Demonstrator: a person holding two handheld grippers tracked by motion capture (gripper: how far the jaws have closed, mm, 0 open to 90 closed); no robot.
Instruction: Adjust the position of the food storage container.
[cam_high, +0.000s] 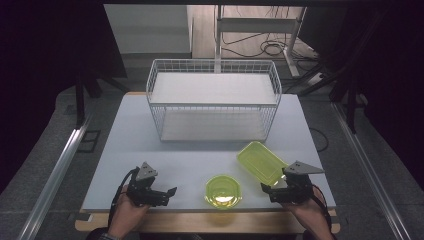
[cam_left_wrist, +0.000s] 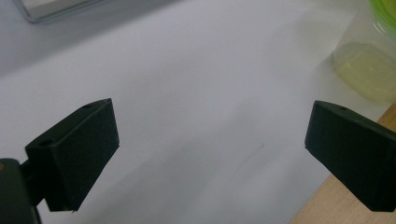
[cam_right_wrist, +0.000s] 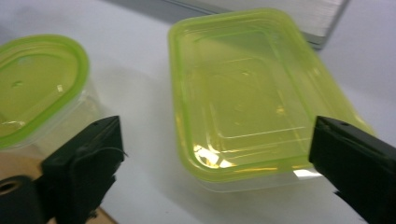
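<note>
Sitting near the white table's (cam_high: 150, 150) near edge, both grippers, left (cam_high: 172, 192) and right (cam_high: 263, 188), hold fingers apart by a rectangular green plastic box (cam_high: 261, 161).

High view overhead facing forward, gripper views close, sharing table (cam_high: 200, 160)

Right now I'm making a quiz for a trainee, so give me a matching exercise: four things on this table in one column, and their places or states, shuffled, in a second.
Things:
1. wire basket
2. round container
3. rectangular container
4. left gripper

Places or states:
A. open, nothing between its jaws
B. at the table's near edge, between the two grippers
C. at the back of the table, empty
D. just ahead of the right gripper, green lid on

Pairs: 1-C, 2-B, 3-D, 4-A
</note>
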